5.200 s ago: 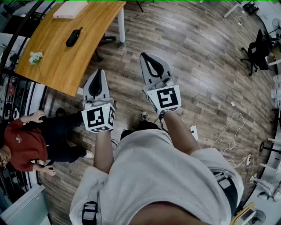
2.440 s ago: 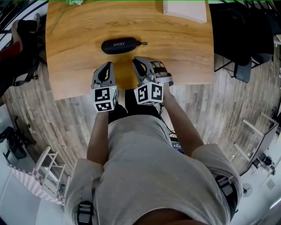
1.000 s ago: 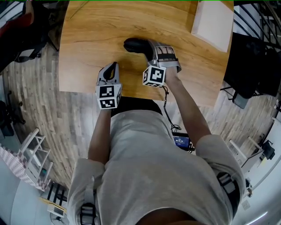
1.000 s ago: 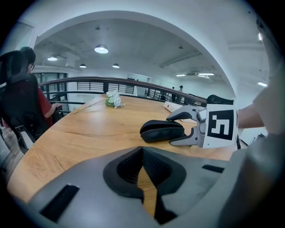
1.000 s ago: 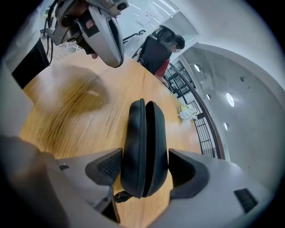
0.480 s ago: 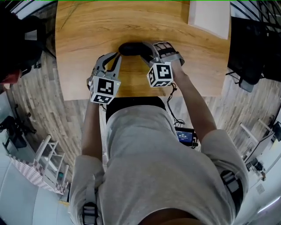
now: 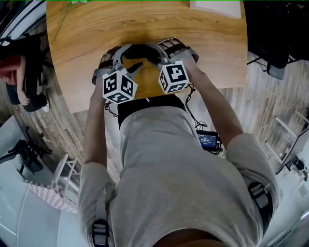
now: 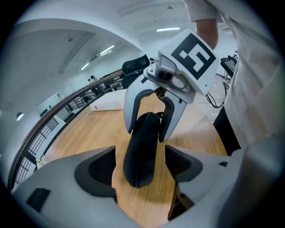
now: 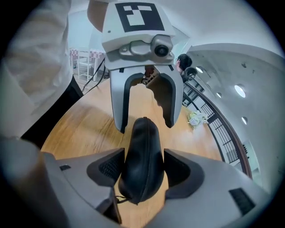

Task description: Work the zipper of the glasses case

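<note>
The black glasses case (image 7: 141, 49) lies on the wooden table (image 7: 72, 58) with a gripper at each end. My left gripper (image 7: 129, 56) straddles its left end; its jaws have just been opening, and in the left gripper view the case (image 8: 138, 167) sits between the pads with a gap on each side. My right gripper (image 7: 154, 52) is at the other end; its jaws have just been closing, and its pads press both sides of the case (image 9: 142, 171). The zipper cord (image 9: 111, 198) hangs from that near end.
A white box (image 7: 215, 4) rests at the table's far edge, and a small bunch of flowers (image 9: 196, 118) sits farther along it. The table's near edge runs just under both hands. A person (image 7: 14, 72) stands left of the table by a railing.
The left gripper, shut and near the table's front edge a second ago, rolled, opened and moved in around the case's left end. The right gripper stayed at the right end.
</note>
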